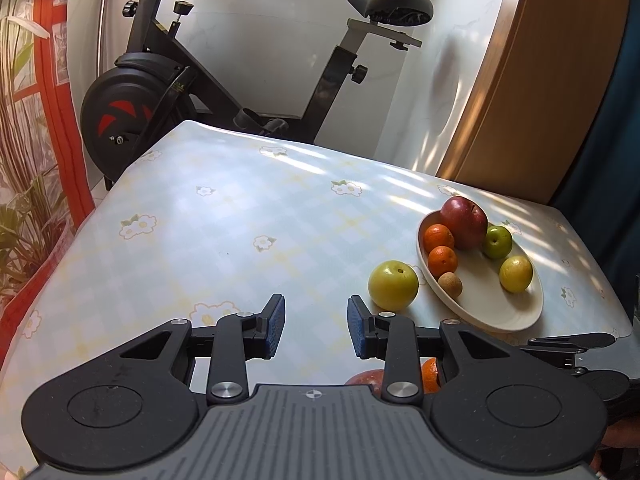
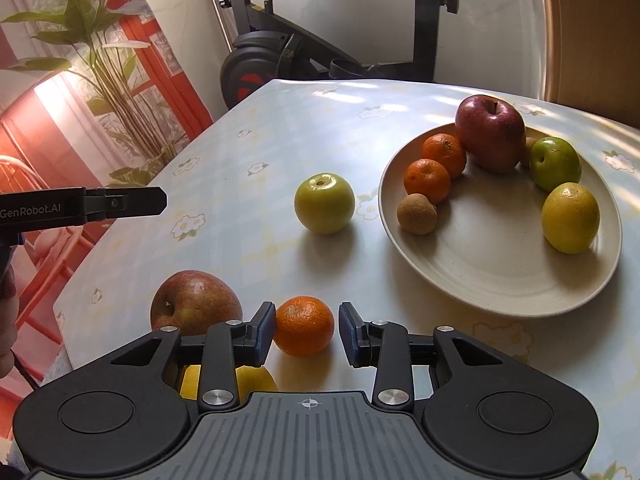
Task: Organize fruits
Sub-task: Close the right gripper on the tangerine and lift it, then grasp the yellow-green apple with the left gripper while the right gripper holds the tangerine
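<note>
Right wrist view: the right tool [image 2: 307, 334] points down at the table [image 2: 256, 128], its pads spread with an orange mandarin [image 2: 304, 331] sitting between them; a sliver of gap shows on each side, so nothing is gripped. At 9 o'clock from that mandarin, just beside it, lies a reddish apple [image 2: 196, 300]; a yellow fruit [image 2: 256, 380] is partly hidden under the tool's left linkage. At 12 o'clock, well apart, a green-yellow apple [image 2: 325, 202] stands alone on the cloth. At 2 o'clock sits the cream oval plate [image 2: 500, 280], holding a big red apple [image 2: 490, 133], two small oranges [image 2: 445, 153] [image 2: 427, 181], a brown kiwi-like fruit [image 2: 417, 213], a green fruit [image 2: 555, 163] and a yellow citrus [image 2: 570, 217]. The left tool [image 2: 132, 202] enters from the 9 o'clock edge.

In the left wrist view, the left tool [image 1: 316, 326] hovers over bare cloth, its blue pads parted with nothing between them. The same green-yellow apple [image 1: 393, 285] rests at 1 o'clock from its tips, just beside the plate [image 1: 500, 312]. An exercise bike [image 1: 168, 92] stands beyond the table.
</note>
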Demonstrator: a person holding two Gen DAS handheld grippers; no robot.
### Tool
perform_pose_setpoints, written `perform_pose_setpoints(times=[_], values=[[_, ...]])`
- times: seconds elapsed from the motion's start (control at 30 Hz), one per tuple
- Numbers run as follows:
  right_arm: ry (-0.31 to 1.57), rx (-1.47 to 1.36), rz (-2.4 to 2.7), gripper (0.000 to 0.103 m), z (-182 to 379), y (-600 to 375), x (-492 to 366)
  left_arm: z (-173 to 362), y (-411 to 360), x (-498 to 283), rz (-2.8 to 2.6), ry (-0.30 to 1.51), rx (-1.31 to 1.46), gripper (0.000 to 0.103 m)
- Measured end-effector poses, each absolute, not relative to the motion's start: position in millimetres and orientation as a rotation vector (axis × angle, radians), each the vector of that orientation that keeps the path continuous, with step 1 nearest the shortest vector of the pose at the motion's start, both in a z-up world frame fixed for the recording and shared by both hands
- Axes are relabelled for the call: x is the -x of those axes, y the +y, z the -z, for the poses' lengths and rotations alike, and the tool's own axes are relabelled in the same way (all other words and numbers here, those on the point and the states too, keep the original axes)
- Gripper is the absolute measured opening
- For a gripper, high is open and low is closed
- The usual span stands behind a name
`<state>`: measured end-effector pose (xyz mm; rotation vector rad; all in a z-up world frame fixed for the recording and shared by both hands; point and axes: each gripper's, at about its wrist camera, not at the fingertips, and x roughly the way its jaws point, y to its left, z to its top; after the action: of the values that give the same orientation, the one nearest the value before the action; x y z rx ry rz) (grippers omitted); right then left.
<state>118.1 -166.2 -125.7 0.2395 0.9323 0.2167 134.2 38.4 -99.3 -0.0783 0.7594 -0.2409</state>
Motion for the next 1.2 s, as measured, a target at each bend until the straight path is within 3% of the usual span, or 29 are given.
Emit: perform_pose_setpoints(times=[0.7,1.2], values=[[0.959,-0.335,-0.262,0.032,138,-171,-122,102,38,-137,0.238,0.776,0.073,0.036],[0.832,-0.350,-0.139,0.032,122,-205,-103,105,32,-145,0.267,0.797,0.058,0.037]])
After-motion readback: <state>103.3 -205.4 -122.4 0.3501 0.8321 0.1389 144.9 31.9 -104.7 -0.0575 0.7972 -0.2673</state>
